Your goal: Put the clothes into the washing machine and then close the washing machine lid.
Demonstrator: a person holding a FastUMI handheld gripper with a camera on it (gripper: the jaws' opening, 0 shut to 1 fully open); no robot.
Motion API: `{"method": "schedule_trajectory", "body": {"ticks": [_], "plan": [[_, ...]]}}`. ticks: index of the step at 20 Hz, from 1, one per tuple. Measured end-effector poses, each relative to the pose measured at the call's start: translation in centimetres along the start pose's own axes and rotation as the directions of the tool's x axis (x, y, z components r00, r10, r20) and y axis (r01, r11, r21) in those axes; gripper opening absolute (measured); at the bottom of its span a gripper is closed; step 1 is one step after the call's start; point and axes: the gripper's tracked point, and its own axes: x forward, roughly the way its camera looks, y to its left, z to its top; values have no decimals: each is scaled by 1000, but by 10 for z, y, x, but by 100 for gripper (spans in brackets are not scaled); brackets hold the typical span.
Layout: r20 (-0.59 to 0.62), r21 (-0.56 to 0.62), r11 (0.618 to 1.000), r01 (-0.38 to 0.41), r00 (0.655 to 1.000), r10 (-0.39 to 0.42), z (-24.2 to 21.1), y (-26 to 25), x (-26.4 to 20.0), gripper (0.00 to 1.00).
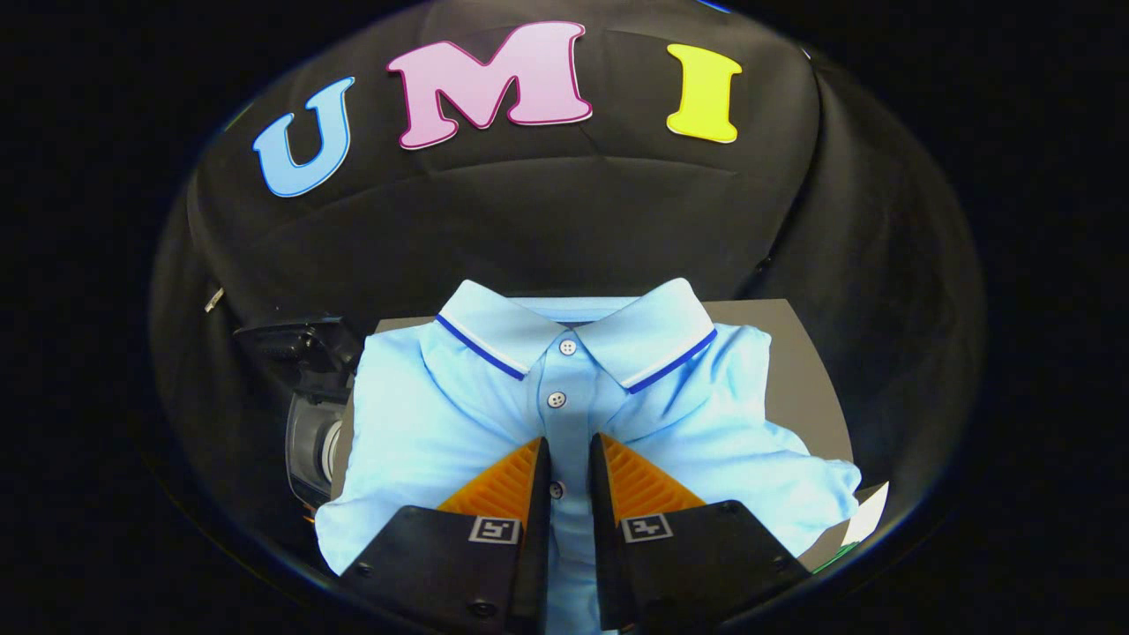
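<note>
A light blue polo shirt (459, 414) with a blue-striped collar lies flat on the grey table (807, 379), collar pointing away from me. My gripper (569, 439) is down on the shirt's front, its fingers drawn close together on either side of the button placket. A strip of fabric with one button is pinched between them, and creases spread out from the fingertips. Left of the shirt, off the table's edge, stands a dark and grey machine (309, 441). It is partly hidden by the shirt, and I cannot tell how its lid stands.
A black bracket-like part (295, 346) sticks up above the machine at the left. A white sheet (869, 516) lies at the table's near right corner. Black cloth closes in the booth behind and on both sides.
</note>
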Motion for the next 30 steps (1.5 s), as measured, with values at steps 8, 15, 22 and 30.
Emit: {"method": "schedule_trajectory", "body": {"ticks": [8,15,22,30], "plan": [[11,-35,999,31,999,-30,0,0,1,27],[39,-27,999,33,999,-32,3,2,2,6],[64,10,1000,-16,998,15,7,2,-8,6],[147,73,973,-217,968,205,32,29,-57,6]]}}
